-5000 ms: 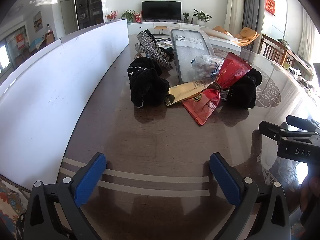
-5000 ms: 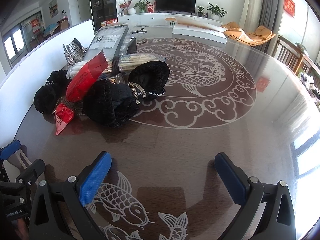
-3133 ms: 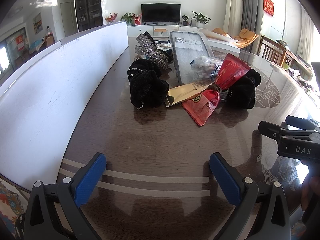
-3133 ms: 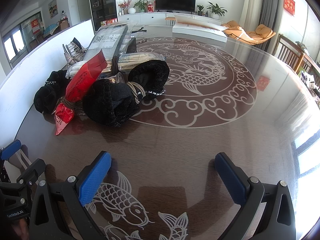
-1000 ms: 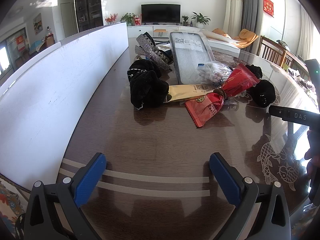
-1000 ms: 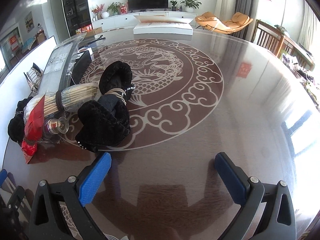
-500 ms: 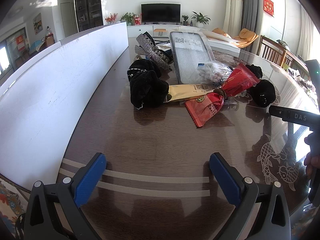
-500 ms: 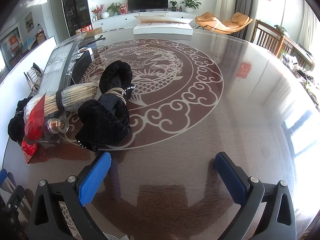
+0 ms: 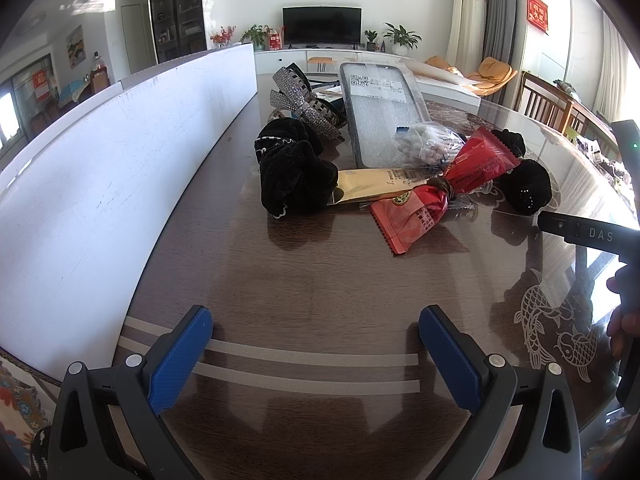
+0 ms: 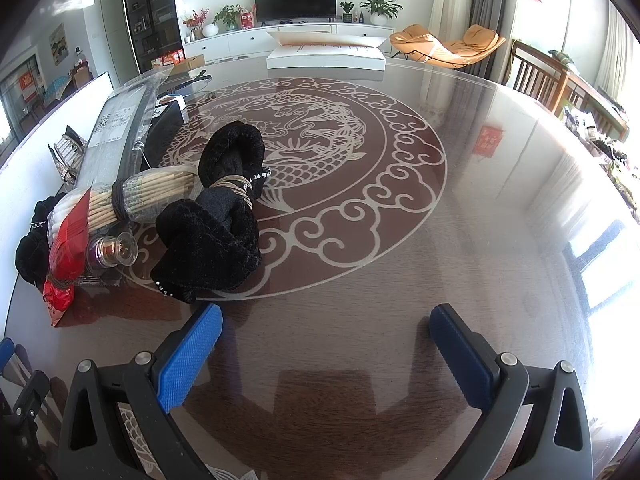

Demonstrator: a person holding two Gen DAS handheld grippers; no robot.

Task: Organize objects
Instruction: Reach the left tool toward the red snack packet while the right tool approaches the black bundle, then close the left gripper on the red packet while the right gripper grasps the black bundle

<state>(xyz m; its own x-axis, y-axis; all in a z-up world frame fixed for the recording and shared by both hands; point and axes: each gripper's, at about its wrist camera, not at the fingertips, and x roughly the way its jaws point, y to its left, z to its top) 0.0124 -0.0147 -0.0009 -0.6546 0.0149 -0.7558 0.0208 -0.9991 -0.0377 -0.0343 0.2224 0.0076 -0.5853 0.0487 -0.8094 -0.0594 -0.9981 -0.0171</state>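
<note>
A pile of objects lies on the dark table (image 9: 320, 280): a black velvet scrunchie (image 9: 294, 178), a gold packet (image 9: 380, 188), a red snack packet (image 9: 436, 196), a clear bag (image 9: 424, 144), a grey flat package (image 9: 380, 112), rhinestone hair clips (image 9: 304, 100) and a black bow (image 9: 524, 186). In the right wrist view the black bow (image 10: 224, 224) lies just ahead-left of my right gripper (image 10: 326, 344), beside a bundle of sticks (image 10: 148, 196) and a small glass bottle (image 10: 114, 250). My left gripper (image 9: 316, 344) is open and empty, well short of the pile. My right gripper is open and empty.
A white board (image 9: 120, 152) stands along the table's left edge. The table (image 10: 480, 240) has a dragon medallion pattern (image 10: 312, 140). Wooden chairs (image 10: 540, 76) stand at the far right. The right gripper's body (image 9: 588, 236) shows at the left view's right edge.
The right gripper has moved forward and nearer the black bow over the last seconds. The left gripper has stayed still. Both stay open.
</note>
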